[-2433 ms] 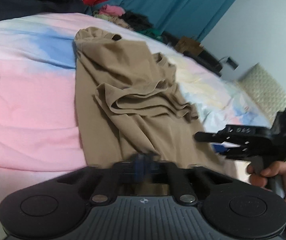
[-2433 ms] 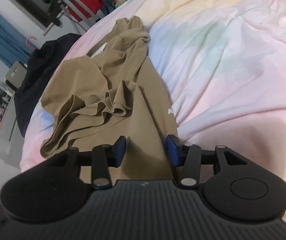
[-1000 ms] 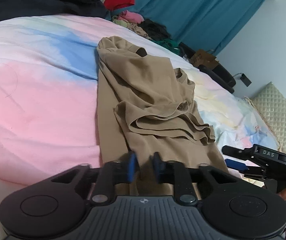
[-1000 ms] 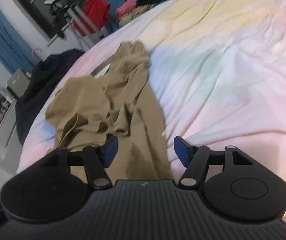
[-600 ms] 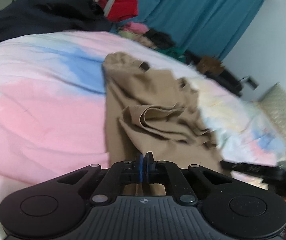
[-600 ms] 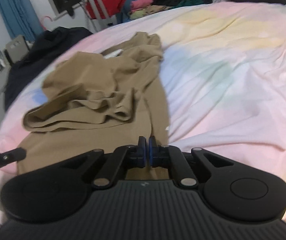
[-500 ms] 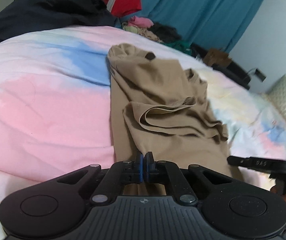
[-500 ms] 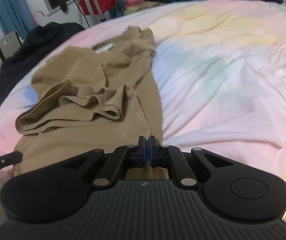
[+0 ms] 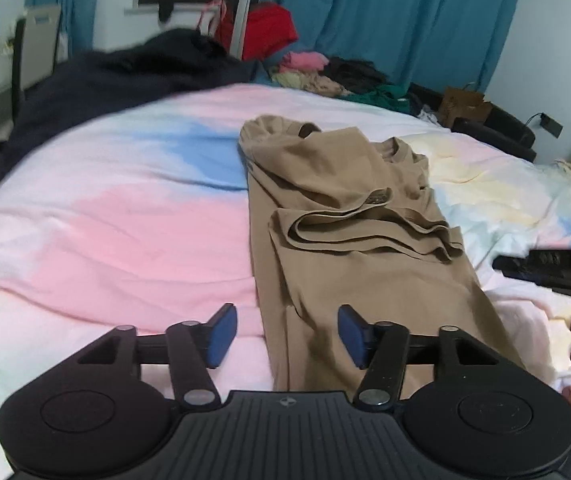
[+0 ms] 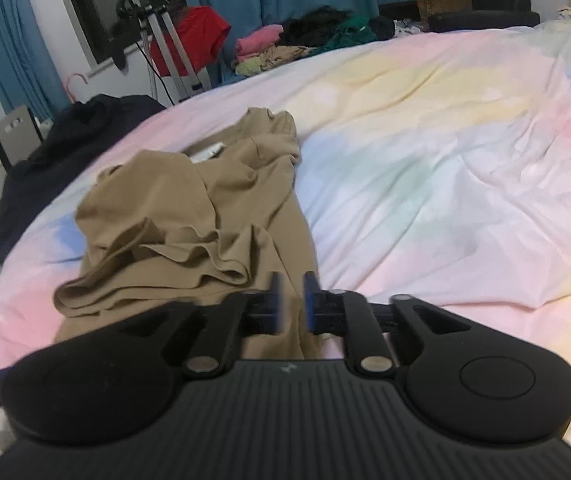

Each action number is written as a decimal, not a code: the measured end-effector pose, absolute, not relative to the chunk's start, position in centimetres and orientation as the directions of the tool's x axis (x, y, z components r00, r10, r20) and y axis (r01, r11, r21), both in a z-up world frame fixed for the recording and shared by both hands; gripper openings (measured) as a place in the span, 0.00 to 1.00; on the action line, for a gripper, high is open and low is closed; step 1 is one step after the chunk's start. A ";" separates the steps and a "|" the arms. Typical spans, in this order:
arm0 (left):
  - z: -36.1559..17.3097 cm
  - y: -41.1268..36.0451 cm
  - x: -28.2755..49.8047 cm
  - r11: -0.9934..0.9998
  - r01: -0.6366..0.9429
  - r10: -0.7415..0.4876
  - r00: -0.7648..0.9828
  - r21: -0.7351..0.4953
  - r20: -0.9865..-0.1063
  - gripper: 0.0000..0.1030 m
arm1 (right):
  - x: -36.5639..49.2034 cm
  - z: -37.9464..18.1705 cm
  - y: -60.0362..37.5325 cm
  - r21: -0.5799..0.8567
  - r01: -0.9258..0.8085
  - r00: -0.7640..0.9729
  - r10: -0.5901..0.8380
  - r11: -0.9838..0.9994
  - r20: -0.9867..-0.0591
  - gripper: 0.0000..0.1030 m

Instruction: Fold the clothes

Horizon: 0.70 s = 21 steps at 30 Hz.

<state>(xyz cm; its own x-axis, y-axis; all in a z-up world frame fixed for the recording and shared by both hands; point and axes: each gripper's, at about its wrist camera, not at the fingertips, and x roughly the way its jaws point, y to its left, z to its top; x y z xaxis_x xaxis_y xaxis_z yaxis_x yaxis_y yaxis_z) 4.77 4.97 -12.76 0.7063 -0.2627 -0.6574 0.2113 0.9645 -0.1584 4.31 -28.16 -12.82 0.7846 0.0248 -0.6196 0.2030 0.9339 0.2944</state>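
Both pairs of fingers [image 9: 221,334] newly parting, empty, tan shirt [image 9: 349,216] just beyond them.

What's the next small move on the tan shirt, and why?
Probably bring both grippers down onto the near hem of the tan shirt. The left gripper and the right gripper are opening, nothing between the jaws, and the shirt lies bunched midway, only partly folded.

Your left gripper [image 9: 287,338] is matte black with a ribbed housing, two round caps at four and eight o'clock, silver pivot screws and blue pads [image 9: 222,334]; your right gripper [image 10: 290,304] has the same black build and blue pads
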 end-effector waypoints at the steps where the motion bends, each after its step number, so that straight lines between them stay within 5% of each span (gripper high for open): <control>1: -12.5 4.8 3.9 0.962 0.221 -0.272 0.712 -0.160 -0.647 0.68 | 4.2 -12.6 -28.2 0.305 0.195 0.789 0.036 0.932 -0.614 0.68; 2: -12.3 4.7 3.2 0.957 0.230 -0.289 0.713 -0.175 -0.639 0.72 | 4.1 -12.5 -28.3 0.320 0.189 0.795 0.047 0.928 -0.604 0.89; 10: -13.1 4.0 0.7 0.863 0.251 -0.493 0.607 -0.438 -0.624 0.78 | 3.2 -11.1 -28.6 0.367 0.191 0.823 0.055 0.910 -0.565 0.90; 18: -19.7 5.8 4.3 0.769 -0.010 -0.569 0.444 -0.639 -0.692 0.77 | 3.0 -11.3 -30.0 0.482 0.232 0.825 0.092 0.845 -0.558 0.90; 21: -20.8 7.2 5.6 0.700 -0.098 -0.588 0.483 -0.707 -0.649 0.74 | 3.0 -11.6 -30.2 0.513 0.243 0.822 0.106 0.823 -0.559 0.90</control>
